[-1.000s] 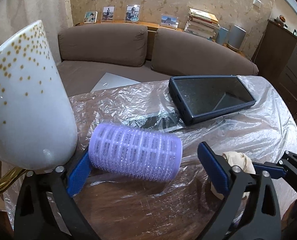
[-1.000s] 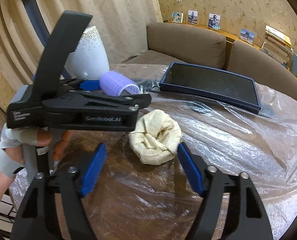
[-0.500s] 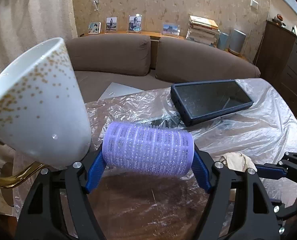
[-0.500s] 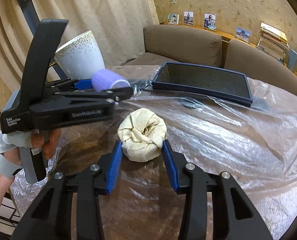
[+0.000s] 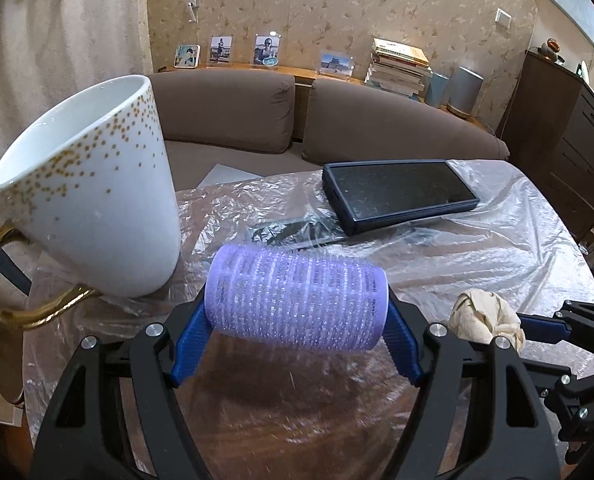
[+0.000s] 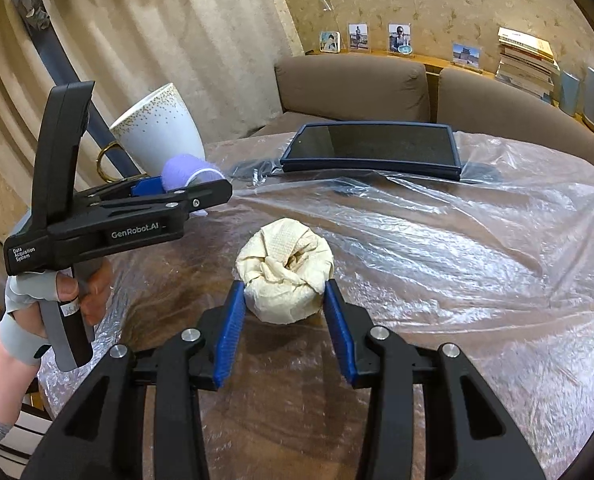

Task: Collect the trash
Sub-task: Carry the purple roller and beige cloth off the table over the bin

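Note:
My left gripper (image 5: 297,340) is shut on a purple hair roller (image 5: 295,296), gripped by its two ends and held above the table; the roller also shows in the right wrist view (image 6: 185,170). My right gripper (image 6: 285,332) is shut on a crumpled cream paper ball (image 6: 285,270), held just above the plastic-covered table. The ball also shows at the right of the left wrist view (image 5: 483,318).
A white mug with gold dots and gold handle (image 5: 93,204) stands close at the left. A dark blue tray (image 5: 397,196) lies at the back of the table. Clear plastic sheet (image 6: 457,240) covers the wooden table. A brown sofa (image 5: 377,136) is behind.
Both grippers closed: the left on the hair roller, the right on the paper ball. Both then rose from the table with their objects.

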Tool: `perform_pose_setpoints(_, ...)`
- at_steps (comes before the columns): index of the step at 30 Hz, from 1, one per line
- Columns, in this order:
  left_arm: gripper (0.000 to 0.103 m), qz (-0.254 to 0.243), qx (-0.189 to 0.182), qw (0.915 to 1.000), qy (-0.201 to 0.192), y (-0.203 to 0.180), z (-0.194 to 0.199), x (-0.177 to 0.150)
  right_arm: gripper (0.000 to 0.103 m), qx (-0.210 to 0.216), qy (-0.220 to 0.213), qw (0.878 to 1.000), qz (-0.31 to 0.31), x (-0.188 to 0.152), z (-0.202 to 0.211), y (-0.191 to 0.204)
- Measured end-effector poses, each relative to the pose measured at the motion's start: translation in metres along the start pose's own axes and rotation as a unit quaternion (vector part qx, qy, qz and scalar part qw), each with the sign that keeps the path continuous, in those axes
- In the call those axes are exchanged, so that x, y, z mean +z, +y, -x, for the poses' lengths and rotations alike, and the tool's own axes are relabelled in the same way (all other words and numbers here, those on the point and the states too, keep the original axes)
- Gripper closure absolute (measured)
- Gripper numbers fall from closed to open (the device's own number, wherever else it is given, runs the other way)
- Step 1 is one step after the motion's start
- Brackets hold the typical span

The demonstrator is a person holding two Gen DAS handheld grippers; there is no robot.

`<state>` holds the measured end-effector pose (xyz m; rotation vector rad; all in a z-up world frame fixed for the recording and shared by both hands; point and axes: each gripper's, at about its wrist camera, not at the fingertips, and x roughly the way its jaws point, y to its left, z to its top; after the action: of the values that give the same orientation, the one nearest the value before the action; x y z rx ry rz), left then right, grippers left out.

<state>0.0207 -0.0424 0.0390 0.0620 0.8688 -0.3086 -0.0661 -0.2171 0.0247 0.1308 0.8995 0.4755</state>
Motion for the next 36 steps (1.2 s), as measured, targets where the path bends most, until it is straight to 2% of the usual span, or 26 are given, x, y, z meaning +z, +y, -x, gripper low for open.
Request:
perform_pose_setpoints(13, 0.027, -0.018, -0.009, 0.9998, -0.003, -0.03, 0.039, -0.03, 0.063, -0.002, -0.008, 1.0, 0.004, -0.022, 0.037, 0.005)
perform_pose_setpoints(24, 0.027, -0.028, -0.034, 0.999, -0.012, -0.062, 0.073, -0.059, 0.063, -0.009, -0.009, 1.0, -0.009, -0.054, 0.073, -0.001)
perform_pose_setpoints(36, 0.027, -0.04, -0.055, 0.9977, -0.003, -0.094, 0.108, -0.103, 0.063, 0.005, -0.008, 1.0, -0.018, -0.094, 0.112, 0.007)
